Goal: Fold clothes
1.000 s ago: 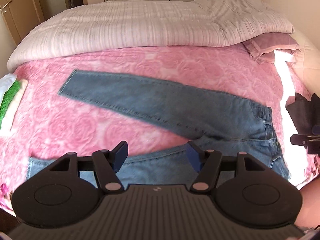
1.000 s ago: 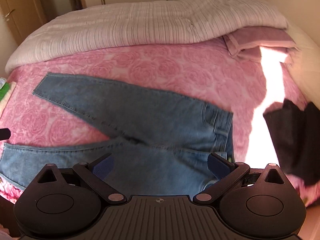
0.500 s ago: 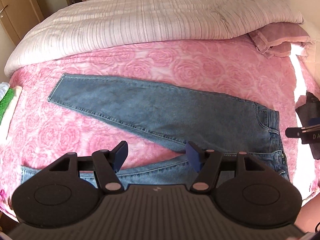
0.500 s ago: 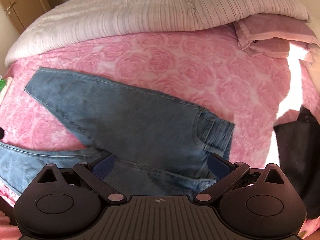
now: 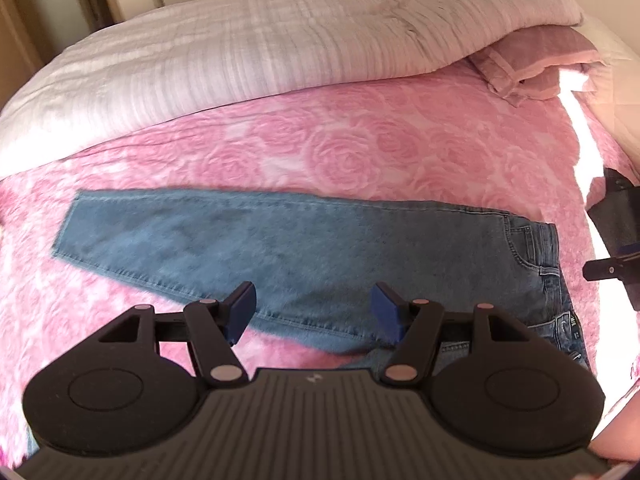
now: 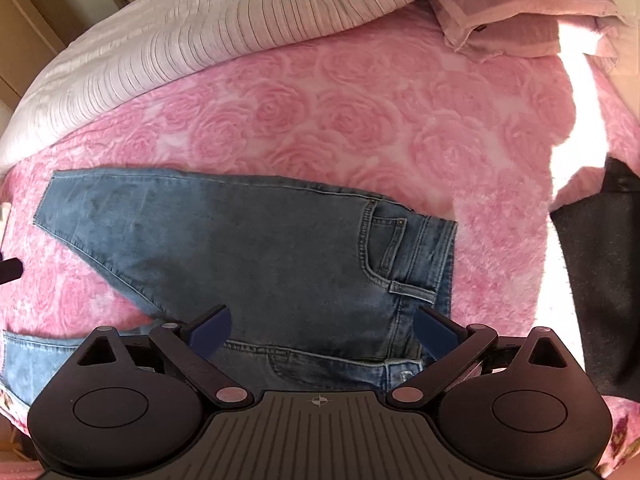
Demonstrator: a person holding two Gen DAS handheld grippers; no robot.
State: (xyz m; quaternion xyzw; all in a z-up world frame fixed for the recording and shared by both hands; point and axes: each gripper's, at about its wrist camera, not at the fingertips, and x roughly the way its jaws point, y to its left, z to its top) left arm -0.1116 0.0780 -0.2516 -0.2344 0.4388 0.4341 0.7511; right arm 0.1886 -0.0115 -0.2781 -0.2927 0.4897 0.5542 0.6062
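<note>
A pair of blue jeans (image 5: 304, 248) lies flat on the pink rose-patterned bedspread (image 5: 360, 152), legs spread apart, waistband to the right. In the right wrist view the jeans (image 6: 256, 256) show a front pocket and waistband, with the near leg running off to the lower left. My left gripper (image 5: 314, 312) is open and empty, above the far leg's lower edge near the crotch. My right gripper (image 6: 322, 330) is open wide and empty, above the hip area by the waistband. The right gripper's side shows at the right edge of the left wrist view (image 5: 616, 268).
A striped white duvet (image 5: 260, 44) is bunched across the back of the bed. A mauve pillow (image 5: 536, 64) lies at the back right. A dark garment (image 6: 604, 276) lies right of the jeans. Wooden wardrobe doors (image 6: 28, 36) stand at the back left.
Both grippers have moved forward and lower over the jeans, which now look larger and sit higher in view. The green and white clothes at the left have left the view. Both stay open.
</note>
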